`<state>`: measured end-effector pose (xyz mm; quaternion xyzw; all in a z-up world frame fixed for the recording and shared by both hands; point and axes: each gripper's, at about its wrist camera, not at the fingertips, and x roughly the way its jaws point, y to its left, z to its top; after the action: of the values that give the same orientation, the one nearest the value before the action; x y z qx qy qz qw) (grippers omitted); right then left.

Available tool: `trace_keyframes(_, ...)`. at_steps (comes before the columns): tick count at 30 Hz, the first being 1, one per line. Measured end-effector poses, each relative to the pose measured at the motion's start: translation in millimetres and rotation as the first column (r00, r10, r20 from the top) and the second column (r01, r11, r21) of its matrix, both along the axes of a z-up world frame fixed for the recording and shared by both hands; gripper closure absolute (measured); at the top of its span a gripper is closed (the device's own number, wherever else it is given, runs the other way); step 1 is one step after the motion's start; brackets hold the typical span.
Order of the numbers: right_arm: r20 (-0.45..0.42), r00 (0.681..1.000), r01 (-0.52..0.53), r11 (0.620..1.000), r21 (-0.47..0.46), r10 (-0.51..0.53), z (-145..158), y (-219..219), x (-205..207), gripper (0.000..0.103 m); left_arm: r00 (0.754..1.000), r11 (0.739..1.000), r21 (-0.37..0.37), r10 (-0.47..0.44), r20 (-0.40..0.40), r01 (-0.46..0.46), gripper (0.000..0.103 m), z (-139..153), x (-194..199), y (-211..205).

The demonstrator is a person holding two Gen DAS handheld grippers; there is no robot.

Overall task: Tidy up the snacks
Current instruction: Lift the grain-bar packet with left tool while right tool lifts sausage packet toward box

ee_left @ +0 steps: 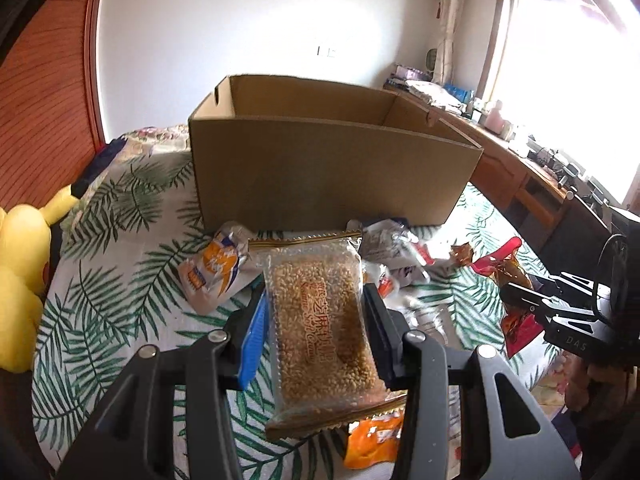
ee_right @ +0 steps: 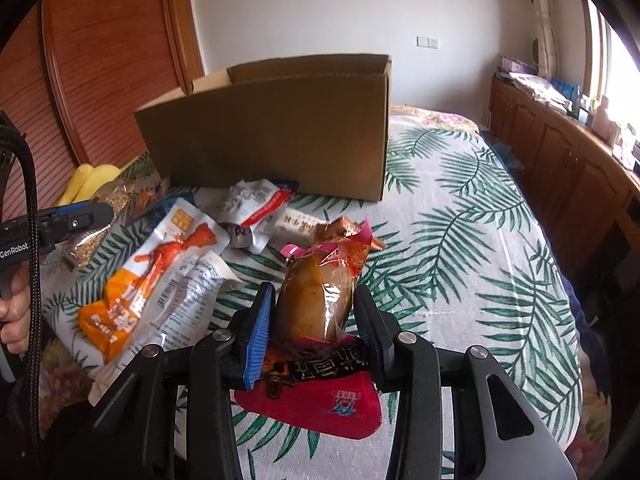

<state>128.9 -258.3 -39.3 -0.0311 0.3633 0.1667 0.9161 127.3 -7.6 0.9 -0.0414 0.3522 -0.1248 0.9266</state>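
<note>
My left gripper (ee_left: 316,316) is shut on a clear sesame bar packet (ee_left: 324,332), held above the bed in front of the open cardboard box (ee_left: 328,176). My right gripper (ee_right: 314,316) is shut on a red chicken leg packet (ee_right: 316,308), also lifted, to the right of the box (ee_right: 272,128). In the left wrist view the right gripper (ee_left: 532,300) shows at the right with its packet (ee_left: 512,276). In the right wrist view the left gripper (ee_right: 76,216) shows at the left with the sesame packet (ee_right: 108,204).
Loose snacks lie on the leaf-print bedspread (ee_right: 460,240) before the box: an orange-and-white packet (ee_right: 160,276), white packets (ee_right: 256,204), a white-and-orange bag (ee_left: 212,268). A yellow plush toy (ee_left: 20,280) lies at the left. A wooden counter (ee_right: 568,152) runs along the right.
</note>
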Motion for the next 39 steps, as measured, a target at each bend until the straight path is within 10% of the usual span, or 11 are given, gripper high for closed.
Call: trace_keyframes(39, 0.197, 0.976, -0.104, 0.994, 0.025, 0.097, 101, 39, 72, 0.063, 0.993, 0.996, 0.083, 0.023, 0.118, -0.033, 0.058, 71, 96, 9)
